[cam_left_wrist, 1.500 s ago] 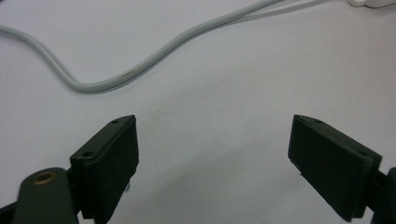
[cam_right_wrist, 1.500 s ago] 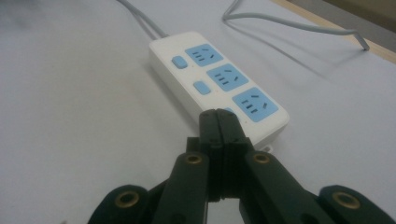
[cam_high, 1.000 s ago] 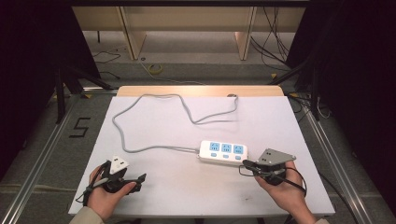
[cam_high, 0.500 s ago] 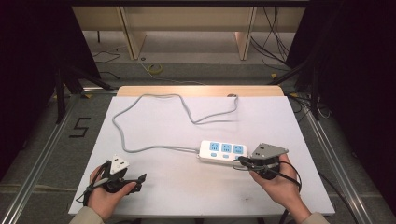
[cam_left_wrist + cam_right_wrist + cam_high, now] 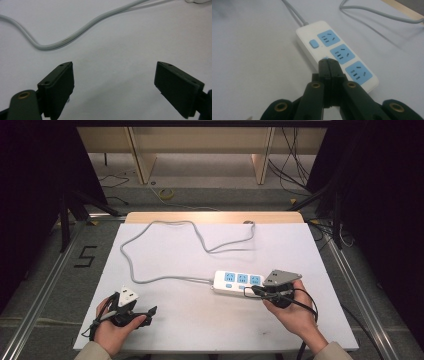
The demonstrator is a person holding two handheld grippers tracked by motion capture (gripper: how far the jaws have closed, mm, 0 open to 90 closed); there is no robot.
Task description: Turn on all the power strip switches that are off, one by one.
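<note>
The right gripper point(image 5: 329, 65), clenched on nothing, noses at the power strip point(image 5: 239, 283) lying at four o'clock on the surface point(image 5: 200, 320). Pushed off-centre, the light strip could skid or swivel on its cord point(image 5: 165, 227). The left gripper point(image 5: 113, 82), released, idles at seven o'clock.

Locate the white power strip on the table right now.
In the high view the power strip lies right of centre on the white table, at the right claw, whose shut tips reach its near edge.

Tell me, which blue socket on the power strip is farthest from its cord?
The end socket on the power strip, right beside the shut right gripper. The other two sockets sit closer to the grey cord and the small blue button.
</note>
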